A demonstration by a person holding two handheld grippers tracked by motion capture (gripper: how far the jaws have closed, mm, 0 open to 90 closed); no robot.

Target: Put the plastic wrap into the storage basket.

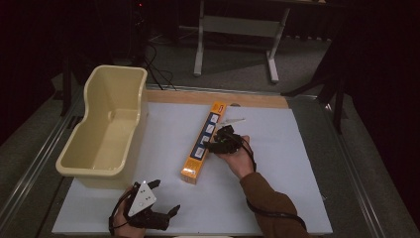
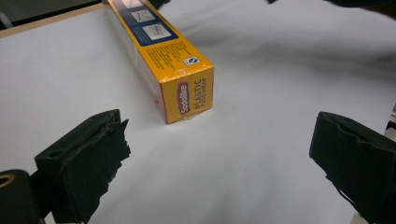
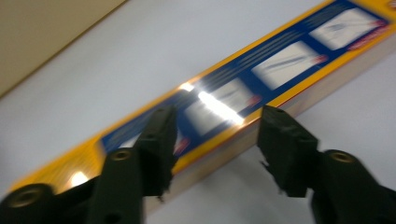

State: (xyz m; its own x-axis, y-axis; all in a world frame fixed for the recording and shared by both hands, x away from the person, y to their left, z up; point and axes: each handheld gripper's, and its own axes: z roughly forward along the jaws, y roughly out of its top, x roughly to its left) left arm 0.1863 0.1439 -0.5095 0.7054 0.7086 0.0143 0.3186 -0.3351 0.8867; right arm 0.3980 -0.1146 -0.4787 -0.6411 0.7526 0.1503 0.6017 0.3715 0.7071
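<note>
A long yellow-orange box of plastic wrap lies at a slant in the middle of the white mat. My right gripper is at the box's right side, about halfway along it. In the right gripper view the box runs under the right gripper: one jaw is over its blue-labelled top, the other beside its long edge, and the pads stand apart from it. My left gripper rests open near the mat's front edge. In the left gripper view the box's near end lies a little ahead of the wide-spread left gripper.
A cream plastic tub stands at the left of the white mat. A small white object lies just behind the box's far end. A wooden strip borders the mat at the back, and a table frame stands on the floor beyond.
</note>
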